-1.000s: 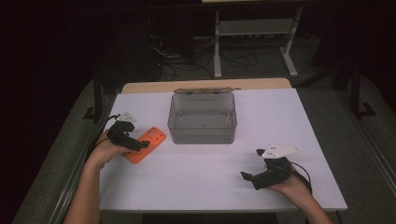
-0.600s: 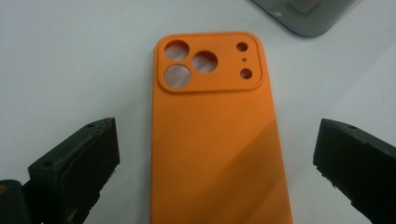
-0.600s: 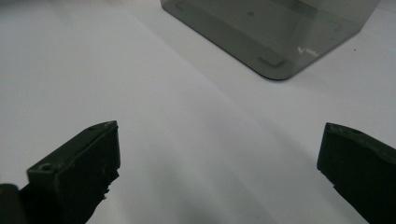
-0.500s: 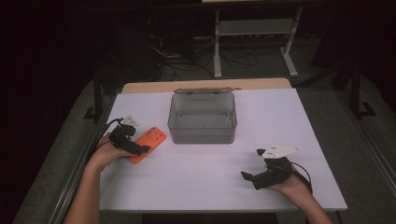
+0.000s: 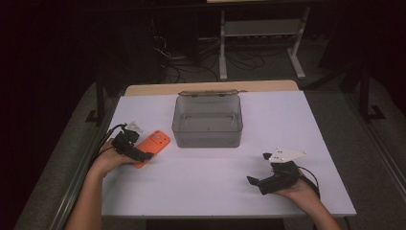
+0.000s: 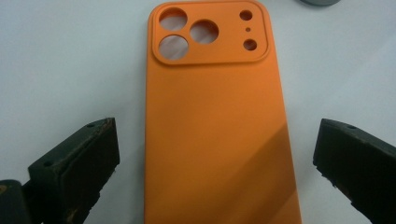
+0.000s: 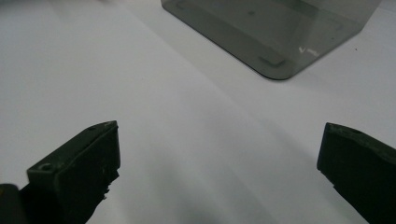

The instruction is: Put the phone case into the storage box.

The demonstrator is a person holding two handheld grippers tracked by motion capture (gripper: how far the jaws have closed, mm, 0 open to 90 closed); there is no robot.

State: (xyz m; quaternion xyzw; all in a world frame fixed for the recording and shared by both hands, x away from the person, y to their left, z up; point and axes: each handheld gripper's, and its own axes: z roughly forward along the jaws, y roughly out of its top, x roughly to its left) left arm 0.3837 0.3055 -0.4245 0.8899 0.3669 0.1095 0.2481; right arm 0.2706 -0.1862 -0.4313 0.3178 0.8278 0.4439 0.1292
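Two grippers: jaws wide, nothing held.
Left gripper (image 5: 143,155): straddling orange phone case (image 6: 215,126), ungrasped.
Right gripper (image 5: 256,182): idle, counter's near-right corner.
Grey bin (image 5: 207,122): empty.

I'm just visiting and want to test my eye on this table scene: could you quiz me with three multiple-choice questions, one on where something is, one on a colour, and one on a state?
1. Where does the phone case lie on the table?
A. inside the box
B. left of the clear plastic box, by the left gripper
C. beside the right gripper

2. What colour is the phone case?
A. orange
B. blue
C. white

3. How do the left gripper's jaws stand?
A. shut on the case
B. open, one on each side of the case
C. shut on nothing

Answers:
1 B: the high view shows the case left of the box, at the left gripper.
2 A: the left gripper view shows it orange, camera cut-outs at its far end.
3 B: the left gripper view shows white table between each jaw and the case's edges.
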